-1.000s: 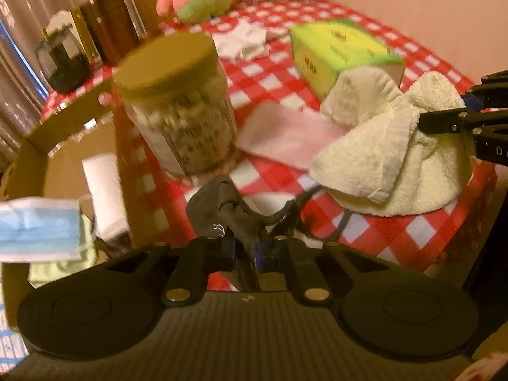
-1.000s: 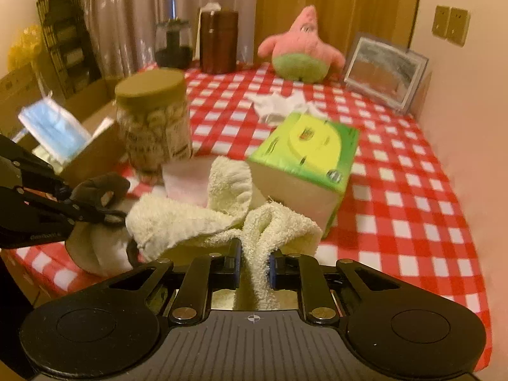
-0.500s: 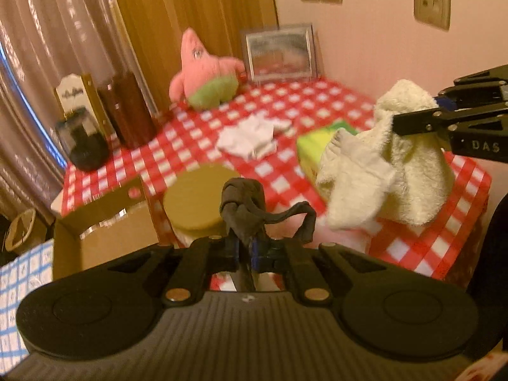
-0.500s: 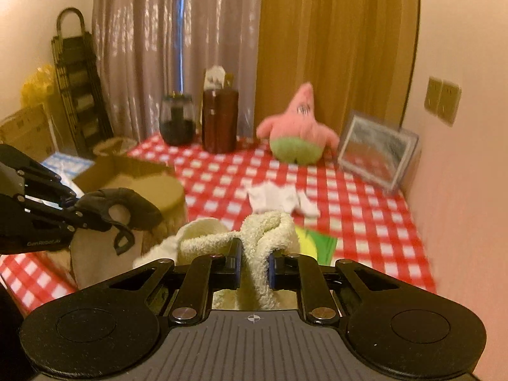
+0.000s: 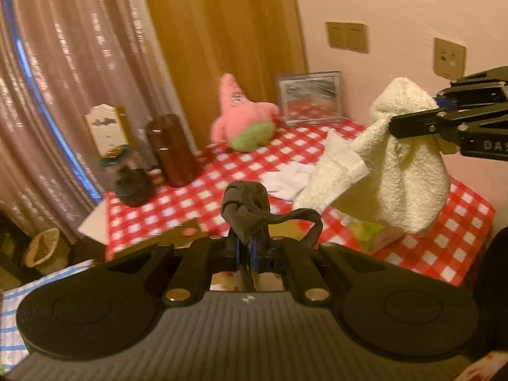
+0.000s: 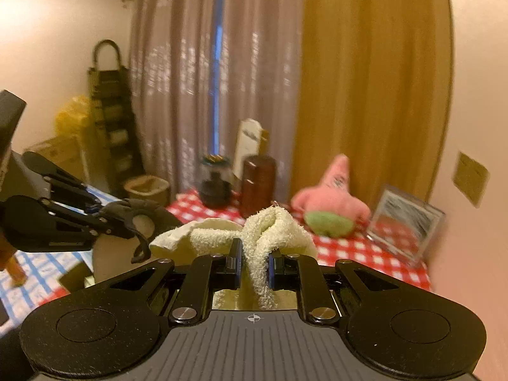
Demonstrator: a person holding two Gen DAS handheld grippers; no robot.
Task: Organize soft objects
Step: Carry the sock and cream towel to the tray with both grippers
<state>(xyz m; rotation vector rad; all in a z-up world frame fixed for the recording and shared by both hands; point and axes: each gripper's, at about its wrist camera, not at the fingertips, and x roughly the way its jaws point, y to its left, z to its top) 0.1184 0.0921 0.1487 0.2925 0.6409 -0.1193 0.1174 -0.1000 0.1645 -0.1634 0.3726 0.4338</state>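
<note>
My left gripper (image 5: 246,247) is shut on a dark grey cloth mask (image 5: 247,209), whose ear loop curls off to the right; the same mask (image 6: 133,212) shows at the left of the right wrist view, pinched in the left gripper (image 6: 101,219). My right gripper (image 6: 253,262) is shut on a cream terry towel (image 6: 270,228). In the left wrist view that towel (image 5: 400,171) hangs in a bunch from the right gripper (image 5: 409,117), well above the red-checked table (image 5: 222,184). A white cloth (image 5: 289,177) lies on the table behind it.
A pink star plush (image 5: 244,117), a picture frame (image 5: 311,98), a brown canister (image 5: 173,149) and a dark glass jar (image 5: 130,171) stand at the table's far side. A green tissue box (image 5: 371,231) peeks out under the towel. A woven basket (image 5: 44,250) sits on the floor.
Both grippers have risen well above the table, each keeping its load. The views tilted up, so the nut jar, cardboard box and blue mask dropped out of sight.
</note>
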